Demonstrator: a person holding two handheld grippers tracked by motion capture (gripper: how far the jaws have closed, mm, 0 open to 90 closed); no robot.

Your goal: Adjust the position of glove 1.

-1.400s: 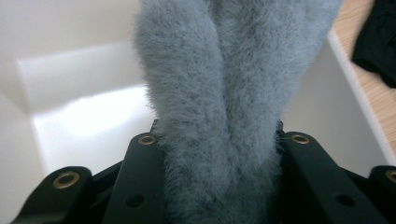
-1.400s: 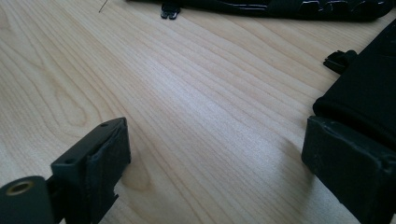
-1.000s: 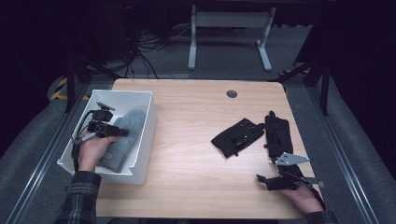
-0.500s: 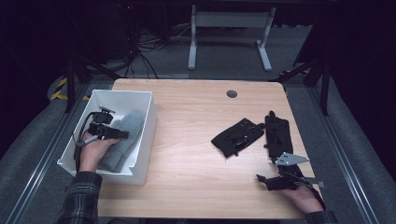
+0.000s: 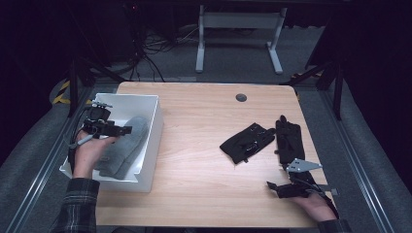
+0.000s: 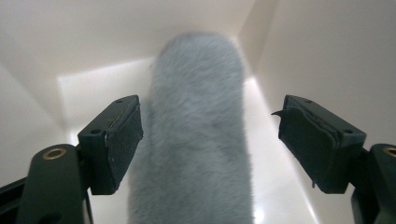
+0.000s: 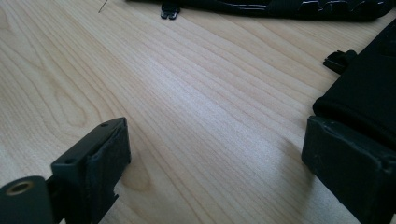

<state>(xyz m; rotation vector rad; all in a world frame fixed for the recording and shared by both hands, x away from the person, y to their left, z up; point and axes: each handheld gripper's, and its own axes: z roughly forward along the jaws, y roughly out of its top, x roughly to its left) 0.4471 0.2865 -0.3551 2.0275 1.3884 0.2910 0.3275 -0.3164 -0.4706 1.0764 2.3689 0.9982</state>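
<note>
A grey fuzzy mitten (image 5: 124,145) lies inside the white bin (image 5: 154,131) at the table's left. My left gripper (image 5: 125,130) hovers just above it, pointing right. In the left gripper view the mitten (image 6: 196,140) runs between the jaws of the left gripper (image 6: 210,106), and both pads stand clear of it. These jaws have just been opening. Two black gloves (image 5: 248,141) (image 5: 289,138) lie on the wood at the right. My right gripper (image 5: 272,187) rests open on the table in front of them, with one black glove (image 7: 369,84) beside its right jaw.
The wooden table (image 5: 204,121) has a round cable hole (image 5: 241,97) at the back. The bin's walls rise around the left gripper. A second black glove (image 7: 280,7) lies farther ahead of the right gripper. Dark floor and a desk frame lie beyond the table.
The left gripper has risen a little off the grey mitten, which stays lying in the bin. The right hand and both black gloves have not moved.
</note>
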